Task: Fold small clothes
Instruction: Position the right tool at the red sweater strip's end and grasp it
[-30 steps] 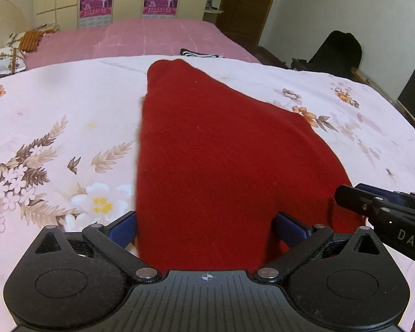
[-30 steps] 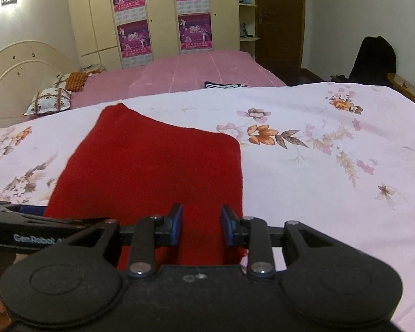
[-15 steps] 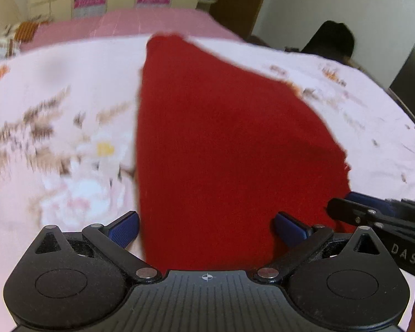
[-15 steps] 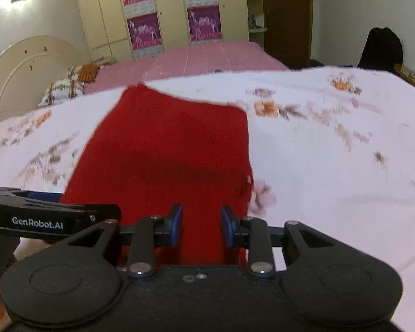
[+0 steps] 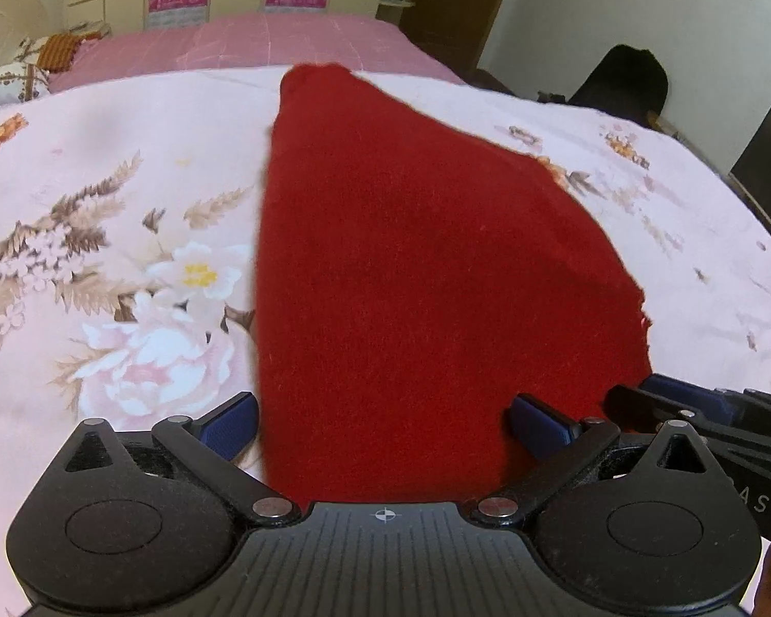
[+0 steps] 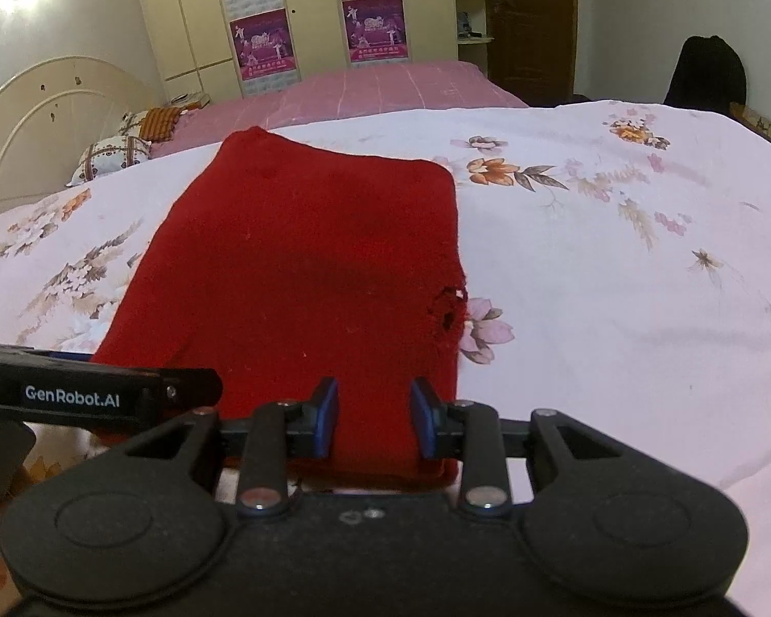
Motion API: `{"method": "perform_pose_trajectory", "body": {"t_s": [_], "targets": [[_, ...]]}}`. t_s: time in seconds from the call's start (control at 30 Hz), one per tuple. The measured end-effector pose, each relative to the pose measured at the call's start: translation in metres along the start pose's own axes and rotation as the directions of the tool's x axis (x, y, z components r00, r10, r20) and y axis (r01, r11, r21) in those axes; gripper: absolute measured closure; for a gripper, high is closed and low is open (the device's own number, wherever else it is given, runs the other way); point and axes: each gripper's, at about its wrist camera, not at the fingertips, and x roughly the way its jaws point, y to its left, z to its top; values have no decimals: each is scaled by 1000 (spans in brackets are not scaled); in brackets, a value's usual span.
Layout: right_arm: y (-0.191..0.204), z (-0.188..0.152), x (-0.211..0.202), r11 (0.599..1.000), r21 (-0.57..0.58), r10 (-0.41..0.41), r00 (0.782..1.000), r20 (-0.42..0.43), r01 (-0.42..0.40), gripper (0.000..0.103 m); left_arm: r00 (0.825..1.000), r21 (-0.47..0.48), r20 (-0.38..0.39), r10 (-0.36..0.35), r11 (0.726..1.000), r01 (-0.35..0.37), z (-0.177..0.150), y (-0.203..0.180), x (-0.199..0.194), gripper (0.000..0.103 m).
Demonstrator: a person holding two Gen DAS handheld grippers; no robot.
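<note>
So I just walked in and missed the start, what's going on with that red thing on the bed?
A person is folding a small red garment laid flat on the floral bedsheet, a handheld gripper in each hand. Both sit at its near edge: the left gripper with jaws wide open across the cloth, the right gripper narrower, cloth lying between its jaws. Neither clearly pinches it. A small hole shows near the right edge.

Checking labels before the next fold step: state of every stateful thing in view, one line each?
red garment: flat on the floral sheet, near edge between both grippers' fingers, small hole by its right edge.
left gripper: open wide, jaws straddle the cloth.
right gripper: narrowly open, jaws just opened slightly, cloth between the pads, no pinch visible.
wardrobe doors: closed.
</note>
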Motion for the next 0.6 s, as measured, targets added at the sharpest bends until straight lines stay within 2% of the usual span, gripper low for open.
{"method": "perform_pose_trajectory", "body": {"t_s": [0.17,0.4,0.6], "targets": [[-1,9,-9,1000,4,0,999,35,0,61,999,2,38,-9,1000,9,14,-2,-9,0],[-7,36,-6,1000,11,-14,997,81,14,61,996,-46,84,22,999,-18,47,7,-4,0],[-13,60,20,999,26,-32,995,89,30,61,994,-76,89,69,995,-62,67,15,18,0]]}}
